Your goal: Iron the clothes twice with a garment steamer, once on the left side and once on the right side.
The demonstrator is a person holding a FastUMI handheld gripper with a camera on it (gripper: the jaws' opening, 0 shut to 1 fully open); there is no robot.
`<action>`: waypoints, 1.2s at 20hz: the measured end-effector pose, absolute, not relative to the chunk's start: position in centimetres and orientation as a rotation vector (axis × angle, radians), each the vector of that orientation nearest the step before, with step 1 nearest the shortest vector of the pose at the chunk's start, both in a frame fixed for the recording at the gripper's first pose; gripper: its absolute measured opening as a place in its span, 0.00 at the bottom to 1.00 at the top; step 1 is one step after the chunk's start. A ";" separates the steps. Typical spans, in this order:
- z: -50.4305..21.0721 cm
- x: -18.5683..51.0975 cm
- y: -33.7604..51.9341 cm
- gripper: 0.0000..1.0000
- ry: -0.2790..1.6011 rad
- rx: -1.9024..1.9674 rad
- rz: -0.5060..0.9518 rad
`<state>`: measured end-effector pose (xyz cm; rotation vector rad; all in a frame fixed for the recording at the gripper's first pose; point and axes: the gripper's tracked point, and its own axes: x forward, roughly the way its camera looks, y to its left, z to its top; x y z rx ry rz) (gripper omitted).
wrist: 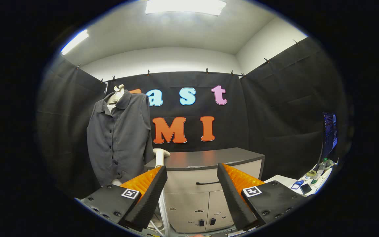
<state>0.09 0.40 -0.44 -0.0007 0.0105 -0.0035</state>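
My tongs point(192, 174) stand spread wide with nothing between them, pointing across the booth toward a grey cabinet point(206, 184).

The thing I need first is the garment steamer point(160, 156). Its pale head rises just ahead of my left finger, at the left end of the cabinet's dark top, the surface point(209, 158). Below the head a pale ribbed hose point(164, 210) drops past the inside edge of that finger toward the floor; I cannot make out its base from here.

I judge the head to be light, hard plastic, smooth and a bit slippery, so I would pinch it on the straight neck below the flared nozzle, where the sides look parallel enough for both pads. The hose will likely drag and spring back as I lift, so the grip has to be firm, and the nozzle must face away from me.

Farther left and a little beyond the steamer hangs the grey shirt point(118, 138), buttoned on a pale mannequin form point(115, 95) in front of the black wall. The cloth looks thin and limp; I expect it to give way under the nozzle rather than resist, so passes down each side should be light.

Far right, a cluttered side table point(286, 180) sits well apart from all this.
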 end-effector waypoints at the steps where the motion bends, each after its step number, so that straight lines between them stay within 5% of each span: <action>1: -0.5 0.1 0.4 0.98 0.011 -0.001 -0.004; 14: 0.3 1.7 2.6 0.98 0.034 -0.012 0.023; 24: 5.3 12.4 12.1 0.99 0.035 -0.011 0.268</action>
